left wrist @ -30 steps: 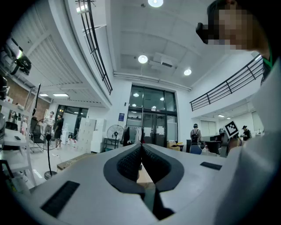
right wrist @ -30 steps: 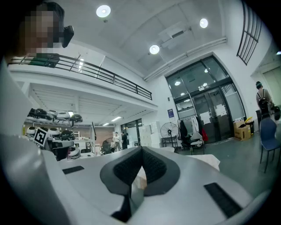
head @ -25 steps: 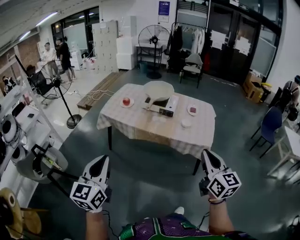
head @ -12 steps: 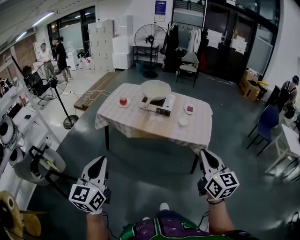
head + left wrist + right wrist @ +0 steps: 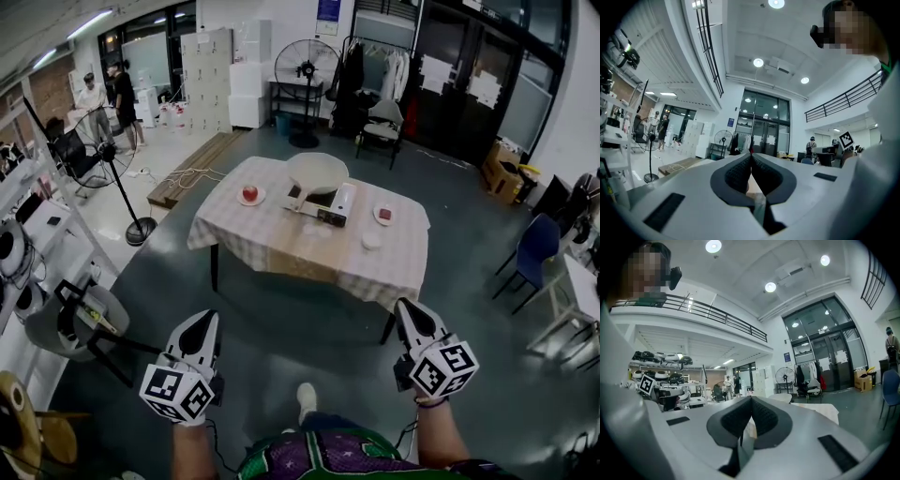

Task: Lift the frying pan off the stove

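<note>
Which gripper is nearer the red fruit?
Left. The left gripper hangs short of the table on the side of the red fruit; the right gripper is off the opposite near corner.

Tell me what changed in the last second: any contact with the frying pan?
None. The person's shoe has stepped forward toward the table, and the view shifted slightly with it. Nothing was gripped or released. The left gripper and right gripper stay shut and empty, well short of the table. The frying pan still sits on the stove.
</note>
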Tool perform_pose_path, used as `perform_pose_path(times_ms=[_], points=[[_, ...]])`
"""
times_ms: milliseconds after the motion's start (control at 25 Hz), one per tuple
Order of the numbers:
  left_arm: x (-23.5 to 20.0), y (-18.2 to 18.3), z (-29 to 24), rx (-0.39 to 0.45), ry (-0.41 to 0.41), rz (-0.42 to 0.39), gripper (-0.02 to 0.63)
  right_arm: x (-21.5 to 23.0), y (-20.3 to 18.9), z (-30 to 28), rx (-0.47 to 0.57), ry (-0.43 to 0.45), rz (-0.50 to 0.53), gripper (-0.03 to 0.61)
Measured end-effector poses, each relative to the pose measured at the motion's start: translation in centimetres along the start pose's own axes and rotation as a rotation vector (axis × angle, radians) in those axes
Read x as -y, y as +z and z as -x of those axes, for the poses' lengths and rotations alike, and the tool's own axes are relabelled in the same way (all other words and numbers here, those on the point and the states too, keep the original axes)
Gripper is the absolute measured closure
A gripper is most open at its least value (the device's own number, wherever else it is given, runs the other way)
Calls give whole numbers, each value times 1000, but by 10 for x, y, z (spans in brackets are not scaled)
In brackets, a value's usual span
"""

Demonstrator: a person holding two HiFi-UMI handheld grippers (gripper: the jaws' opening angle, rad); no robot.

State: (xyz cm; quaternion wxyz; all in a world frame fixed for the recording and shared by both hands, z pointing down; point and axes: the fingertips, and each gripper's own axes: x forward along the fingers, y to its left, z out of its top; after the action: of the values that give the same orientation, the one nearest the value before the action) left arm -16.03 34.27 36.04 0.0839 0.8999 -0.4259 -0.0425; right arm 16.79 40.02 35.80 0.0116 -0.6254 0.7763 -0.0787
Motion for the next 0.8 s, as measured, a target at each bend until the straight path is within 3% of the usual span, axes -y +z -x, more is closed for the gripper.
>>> perform_pose_path(times_ms=[520, 800], points=[[-69, 17, -31, 28, 66, 5, 591, -27, 10, -116, -27, 148, 25, 571], [-121, 17, -84, 36, 119, 3, 591, -15, 11, -213, -20, 223, 11, 571]])
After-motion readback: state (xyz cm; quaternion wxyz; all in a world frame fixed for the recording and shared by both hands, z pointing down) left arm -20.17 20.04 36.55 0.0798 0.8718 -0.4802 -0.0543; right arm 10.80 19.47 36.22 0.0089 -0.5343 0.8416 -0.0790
